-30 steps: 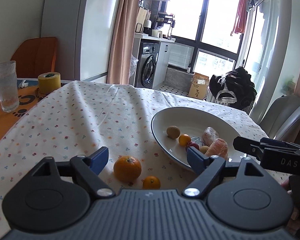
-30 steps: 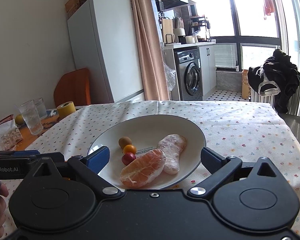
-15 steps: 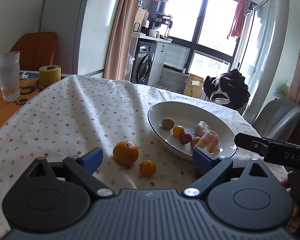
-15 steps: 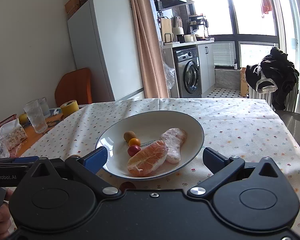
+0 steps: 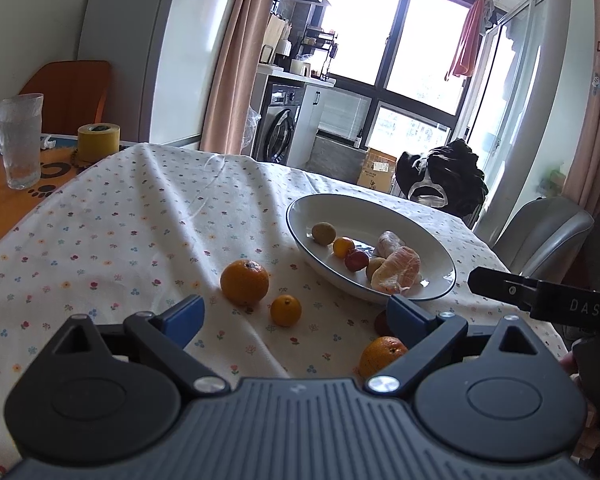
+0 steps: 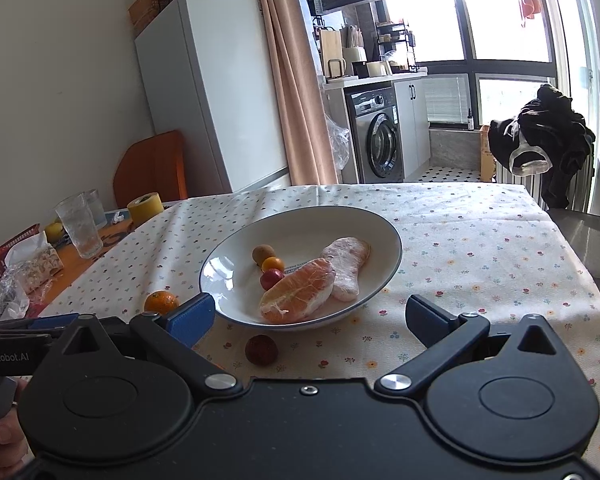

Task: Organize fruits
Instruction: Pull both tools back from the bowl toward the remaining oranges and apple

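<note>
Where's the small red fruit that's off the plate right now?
In the right wrist view, the small red fruit lies on the tablecloth just in front of the plate's near rim, between the open right tongs.

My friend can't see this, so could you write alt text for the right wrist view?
A shallow white plate on a flower-print tablecloth holds peeled orange citrus and small fruits. A small red fruit lies before it, between the open black right gripper fingers.

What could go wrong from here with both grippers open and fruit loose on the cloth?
1. The loose oranges are round and sit on a wrinkled tablecloth; a nudge from the open left gripper could roll them.
2. The small red fruit lies close to the bowl rim; the right gripper reaching for it might bump the bowl.
</note>
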A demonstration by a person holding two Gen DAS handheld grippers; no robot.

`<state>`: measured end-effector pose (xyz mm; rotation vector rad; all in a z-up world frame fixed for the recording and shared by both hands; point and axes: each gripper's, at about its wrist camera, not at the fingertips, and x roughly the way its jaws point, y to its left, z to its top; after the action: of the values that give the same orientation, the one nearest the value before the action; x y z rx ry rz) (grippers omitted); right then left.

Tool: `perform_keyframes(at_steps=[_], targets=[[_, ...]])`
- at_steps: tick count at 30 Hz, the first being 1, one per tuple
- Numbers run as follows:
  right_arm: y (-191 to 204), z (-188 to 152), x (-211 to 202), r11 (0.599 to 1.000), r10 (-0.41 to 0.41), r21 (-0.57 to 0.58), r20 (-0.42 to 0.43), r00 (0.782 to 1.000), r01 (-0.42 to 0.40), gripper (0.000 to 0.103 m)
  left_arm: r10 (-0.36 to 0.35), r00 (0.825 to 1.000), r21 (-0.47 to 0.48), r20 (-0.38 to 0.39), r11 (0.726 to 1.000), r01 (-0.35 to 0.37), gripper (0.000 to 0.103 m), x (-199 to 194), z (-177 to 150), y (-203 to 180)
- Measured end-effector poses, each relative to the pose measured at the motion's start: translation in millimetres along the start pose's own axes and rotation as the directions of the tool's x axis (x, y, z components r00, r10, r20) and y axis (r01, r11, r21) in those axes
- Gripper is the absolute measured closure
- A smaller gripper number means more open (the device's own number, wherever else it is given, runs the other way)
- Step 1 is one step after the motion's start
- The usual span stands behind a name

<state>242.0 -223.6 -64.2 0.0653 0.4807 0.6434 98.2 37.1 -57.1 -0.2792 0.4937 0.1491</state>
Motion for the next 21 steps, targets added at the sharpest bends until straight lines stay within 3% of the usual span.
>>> perform_keyframes(at_steps=[21], targets=[[-5.4,-25.3,-1.9,0.999,0.032,0.011,-0.040,0.999,-0.032,0.001,-0.037,0.999,-0.031,-0.034,0.999,0.036,0.007,4.4,-20.7,-0.5]])
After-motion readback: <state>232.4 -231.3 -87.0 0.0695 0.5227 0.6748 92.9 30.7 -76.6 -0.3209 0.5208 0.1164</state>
